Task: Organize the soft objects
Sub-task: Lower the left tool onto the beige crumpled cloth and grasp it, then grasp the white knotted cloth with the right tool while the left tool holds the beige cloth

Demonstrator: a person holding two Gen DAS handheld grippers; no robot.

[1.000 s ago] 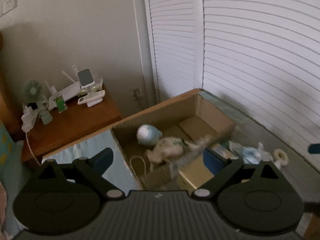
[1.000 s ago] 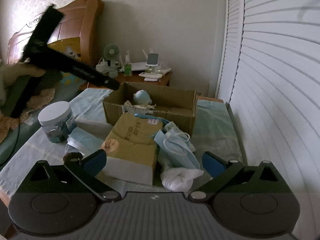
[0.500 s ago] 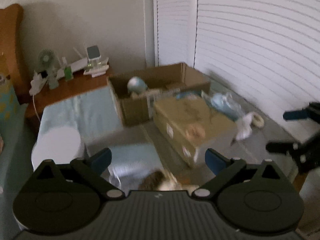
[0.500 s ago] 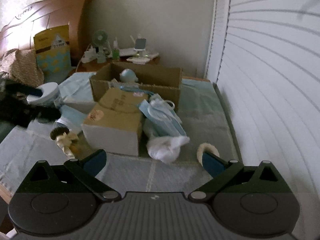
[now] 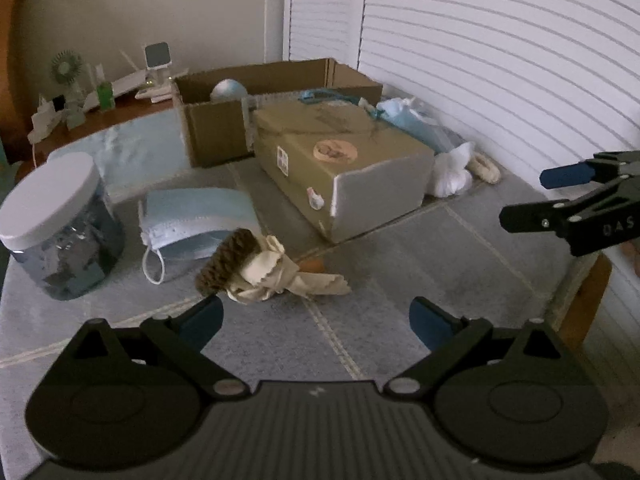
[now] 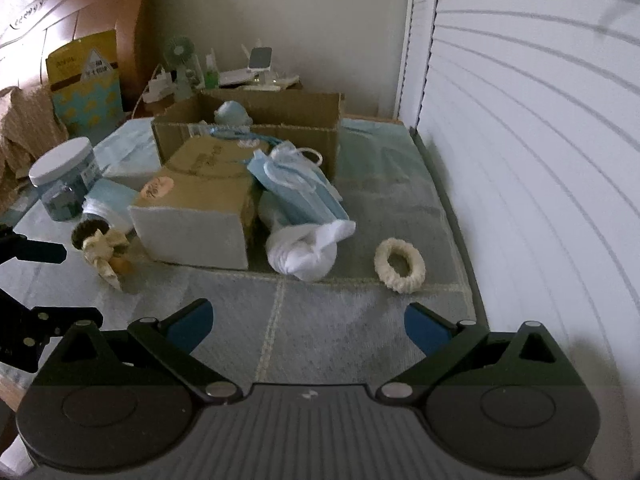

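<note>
A small doll with a brown knitted hat and cream cloth (image 5: 256, 268) lies on the table just ahead of my open, empty left gripper (image 5: 316, 318); it also shows in the right wrist view (image 6: 100, 246). A blue face mask (image 5: 192, 224) lies behind it. My right gripper (image 6: 306, 326) is open and empty above the front of the table. Ahead of it lie a white sock bundle (image 6: 306, 250), a stack of blue masks (image 6: 296, 184) and a cream scrunchie (image 6: 399, 266). An open cardboard box (image 6: 280, 120) at the back holds a pale blue plush (image 6: 232, 114).
A closed tan box (image 5: 340, 160) lies in the middle of the table. A white-lidded jar (image 5: 56, 220) stands at the left. A nightstand (image 5: 100, 112) with a fan and small devices is behind. White louvred doors (image 6: 520, 160) run along the right.
My left gripper has swung back from above the cardboard box to low over the front of the table, facing the doll. My right gripper has pulled back, showing the scrunchie.
</note>
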